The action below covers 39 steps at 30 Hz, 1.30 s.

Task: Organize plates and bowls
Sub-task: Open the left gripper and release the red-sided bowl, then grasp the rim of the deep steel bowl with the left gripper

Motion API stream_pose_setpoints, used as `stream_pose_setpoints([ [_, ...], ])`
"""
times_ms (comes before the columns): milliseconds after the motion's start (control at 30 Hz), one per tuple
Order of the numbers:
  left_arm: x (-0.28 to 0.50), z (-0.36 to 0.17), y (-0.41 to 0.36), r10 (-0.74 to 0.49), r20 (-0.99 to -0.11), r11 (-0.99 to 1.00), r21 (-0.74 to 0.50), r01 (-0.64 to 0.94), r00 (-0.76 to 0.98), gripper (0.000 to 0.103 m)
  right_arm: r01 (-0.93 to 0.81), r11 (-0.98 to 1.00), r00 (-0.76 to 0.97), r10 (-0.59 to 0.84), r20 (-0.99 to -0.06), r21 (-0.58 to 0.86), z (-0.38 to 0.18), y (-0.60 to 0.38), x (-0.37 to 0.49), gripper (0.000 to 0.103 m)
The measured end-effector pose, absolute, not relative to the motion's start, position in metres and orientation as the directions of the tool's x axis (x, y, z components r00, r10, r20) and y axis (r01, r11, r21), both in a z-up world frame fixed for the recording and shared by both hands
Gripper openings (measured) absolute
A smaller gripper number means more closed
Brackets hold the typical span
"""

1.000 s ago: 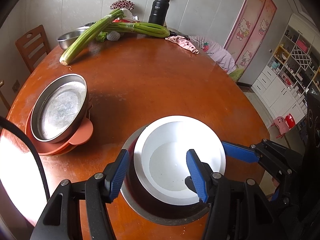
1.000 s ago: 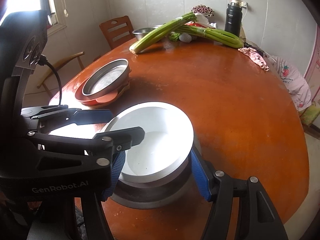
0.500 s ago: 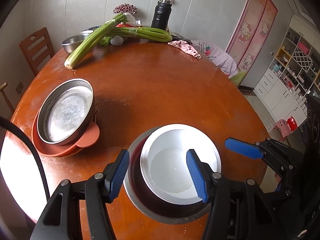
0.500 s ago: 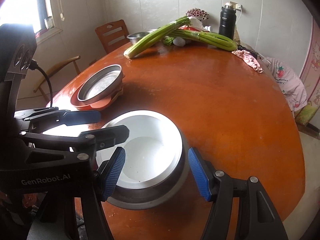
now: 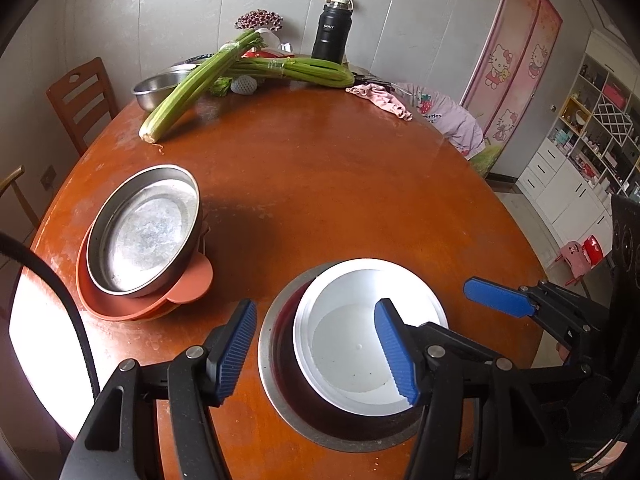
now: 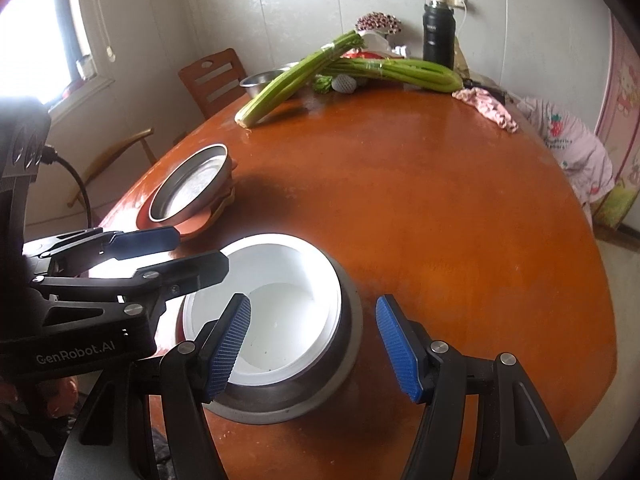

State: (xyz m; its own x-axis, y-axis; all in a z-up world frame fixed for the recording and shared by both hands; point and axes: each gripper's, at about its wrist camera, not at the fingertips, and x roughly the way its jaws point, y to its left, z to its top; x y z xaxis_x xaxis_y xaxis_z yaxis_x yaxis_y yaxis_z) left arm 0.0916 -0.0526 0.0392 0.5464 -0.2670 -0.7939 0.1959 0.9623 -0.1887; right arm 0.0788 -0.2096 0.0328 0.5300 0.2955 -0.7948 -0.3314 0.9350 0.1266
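Note:
A white bowl (image 5: 352, 344) sits nested inside a steel bowl (image 5: 280, 396) near the table's front edge; both also show in the right wrist view, the white bowl (image 6: 280, 300) in the steel bowl (image 6: 344, 356). My left gripper (image 5: 316, 354) is open and empty above the steel bowl's left rim. My right gripper (image 6: 316, 350) is open and empty above the bowls' near side. A steel pan (image 5: 144, 232) rests on an orange plate (image 5: 192, 280) at the left.
The round wooden table (image 5: 340, 184) carries celery stalks (image 5: 192, 88), a steel bowl (image 5: 160, 84), a black flask (image 5: 332, 32) and a pink cloth (image 5: 380, 98) at the back. A wooden chair (image 5: 80, 100) stands at the left.
Both grippers have pulled back and risen from the nested bowls, which now look smaller. The white bowl has settled lower inside the steel bowl.

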Motion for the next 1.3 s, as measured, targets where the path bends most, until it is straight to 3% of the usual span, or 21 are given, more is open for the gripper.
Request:
stream_pose_setpoints([
  [1300, 0.1, -0.001, -0.05, -0.268, -0.849, 0.963, -0.218, 0.161, 0.455, 0.064, -0.325, 0.929, 0.42, 0.312, -0.852, 0.18, 0.002, -0.208, 0.077, 0.068],
])
